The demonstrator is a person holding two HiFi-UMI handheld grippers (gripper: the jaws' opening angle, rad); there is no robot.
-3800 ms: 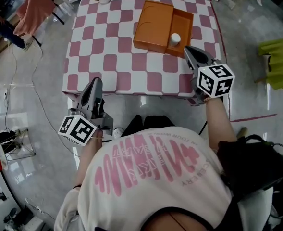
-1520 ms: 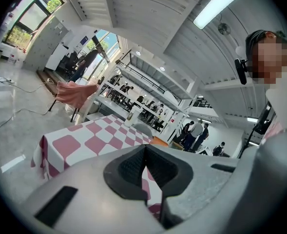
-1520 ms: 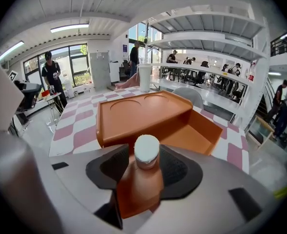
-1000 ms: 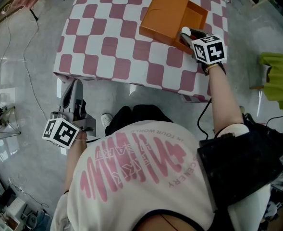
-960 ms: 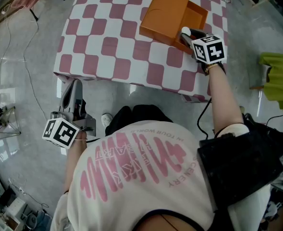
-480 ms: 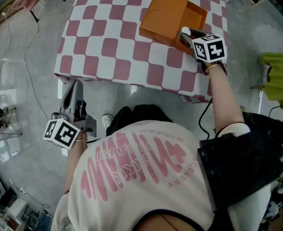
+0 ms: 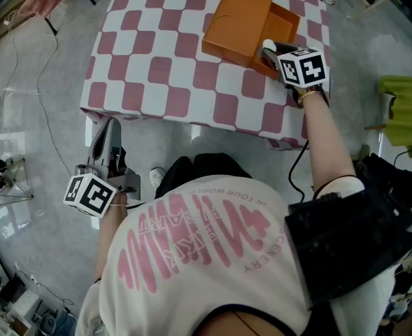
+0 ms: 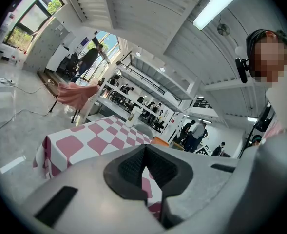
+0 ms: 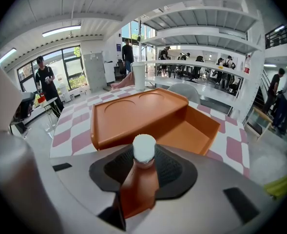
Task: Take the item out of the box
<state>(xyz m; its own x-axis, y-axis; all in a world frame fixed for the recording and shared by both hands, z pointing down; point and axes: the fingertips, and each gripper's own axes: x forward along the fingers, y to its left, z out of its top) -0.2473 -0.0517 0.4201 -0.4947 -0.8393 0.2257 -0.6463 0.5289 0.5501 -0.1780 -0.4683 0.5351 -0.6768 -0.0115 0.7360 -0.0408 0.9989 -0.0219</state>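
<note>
Bottle (image 9: 139, 191) with white cap is pinched by right hand-held gripper (image 9: 144, 156), whose jaws just closed further

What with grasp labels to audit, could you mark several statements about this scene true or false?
1. The right tongs have a white-capped bottle between them. True; they have just been closing on it.
2. The left tongs hold something too. False: they are shut together with nothing between them.
3. The orange box sits on a pink-and-white checked tablecloth. True.
4. The box is closed all over. False: one compartment lies open beside the lid.
5. The left tongs rest on the tablecloth. False: they hang off its near edge, over the floor.
</note>
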